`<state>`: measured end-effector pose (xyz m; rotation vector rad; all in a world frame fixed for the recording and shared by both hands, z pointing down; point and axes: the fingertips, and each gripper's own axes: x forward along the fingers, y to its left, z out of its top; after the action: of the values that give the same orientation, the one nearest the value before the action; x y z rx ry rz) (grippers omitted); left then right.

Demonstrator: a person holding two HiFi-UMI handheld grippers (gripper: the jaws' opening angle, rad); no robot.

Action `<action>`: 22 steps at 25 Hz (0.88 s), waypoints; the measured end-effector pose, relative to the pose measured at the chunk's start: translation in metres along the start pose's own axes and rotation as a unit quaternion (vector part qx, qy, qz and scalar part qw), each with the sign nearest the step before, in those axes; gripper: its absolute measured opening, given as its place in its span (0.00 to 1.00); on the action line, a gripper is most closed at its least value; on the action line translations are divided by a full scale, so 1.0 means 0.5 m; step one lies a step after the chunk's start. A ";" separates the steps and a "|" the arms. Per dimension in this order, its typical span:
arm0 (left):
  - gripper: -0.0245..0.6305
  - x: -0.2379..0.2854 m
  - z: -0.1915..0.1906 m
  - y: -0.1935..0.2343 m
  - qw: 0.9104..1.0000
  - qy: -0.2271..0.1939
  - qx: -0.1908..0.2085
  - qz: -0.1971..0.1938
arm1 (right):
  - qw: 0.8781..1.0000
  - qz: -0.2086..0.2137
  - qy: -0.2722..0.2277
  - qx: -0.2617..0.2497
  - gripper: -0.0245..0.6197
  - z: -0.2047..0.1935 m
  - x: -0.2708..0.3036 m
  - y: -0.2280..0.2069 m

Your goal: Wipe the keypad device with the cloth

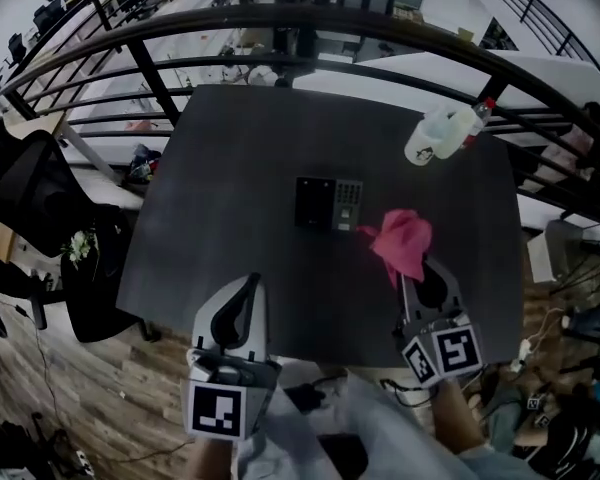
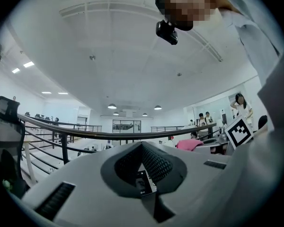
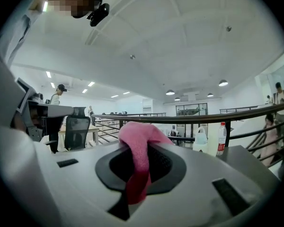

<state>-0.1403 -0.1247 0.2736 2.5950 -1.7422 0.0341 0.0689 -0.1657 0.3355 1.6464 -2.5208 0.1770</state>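
We pinch the pink cloth (image 1: 405,243) in our right gripper (image 1: 416,280), which is nearer than our closed, empty left gripper (image 1: 248,286) to the keypad device (image 1: 328,203), lying about ten o'clock of it, long axis nine-to-three.

The crumpled pink cloth (image 1: 402,243) hid the right gripper's (image 1: 408,270) tips; the black keypad device's (image 1: 328,204) keys were illegibly small.

I'm looking down on the dark worktop (image 1: 240,168), with the keypad device (image 1: 328,203) lying flat near its middle, keypad side to the right. My right tongs (image 1: 420,273) hold the pink cloth (image 1: 403,243) bunched at their tip, just beside the device's right edge. My left tongs (image 1: 242,298) sit over the near edge, well apart from it. A white jug (image 1: 430,136) and a bottle (image 1: 477,118) are at the far right corner.
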 end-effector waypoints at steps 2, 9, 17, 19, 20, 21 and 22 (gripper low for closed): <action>0.06 0.017 -0.006 0.029 1.000 0.003 -0.006 -0.008 | 1.000 -0.010 0.008 0.004 0.10 -0.008 0.030 0.008; 0.06 0.072 -0.037 0.090 0.999 0.012 -0.022 -0.048 | 0.998 -0.050 0.029 0.001 0.10 -0.040 0.107 0.017; 0.05 0.110 -0.090 0.121 0.995 0.046 -0.060 -0.059 | 0.996 -0.062 0.057 -0.004 0.10 -0.070 0.181 0.003; 0.06 0.116 -0.099 0.124 0.995 0.052 -0.057 -0.056 | 0.997 -0.056 0.061 -0.006 0.10 -0.078 0.206 -0.005; 0.06 0.117 -0.104 0.124 0.996 0.056 -0.054 -0.054 | 0.997 -0.052 0.063 -0.005 0.10 -0.085 0.220 -0.009; 0.06 0.117 -0.111 0.125 0.995 0.062 -0.051 -0.052 | 0.997 -0.049 0.067 -0.002 0.10 -0.094 0.234 -0.011; 0.06 0.116 -0.119 0.126 0.995 0.068 -0.047 -0.050 | 0.997 -0.044 0.070 0.002 0.10 -0.105 0.248 -0.012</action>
<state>-0.1774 -0.2008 0.3346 2.5433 -1.5300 0.1202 0.0270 -0.2712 0.4081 1.6788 -2.3424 0.2776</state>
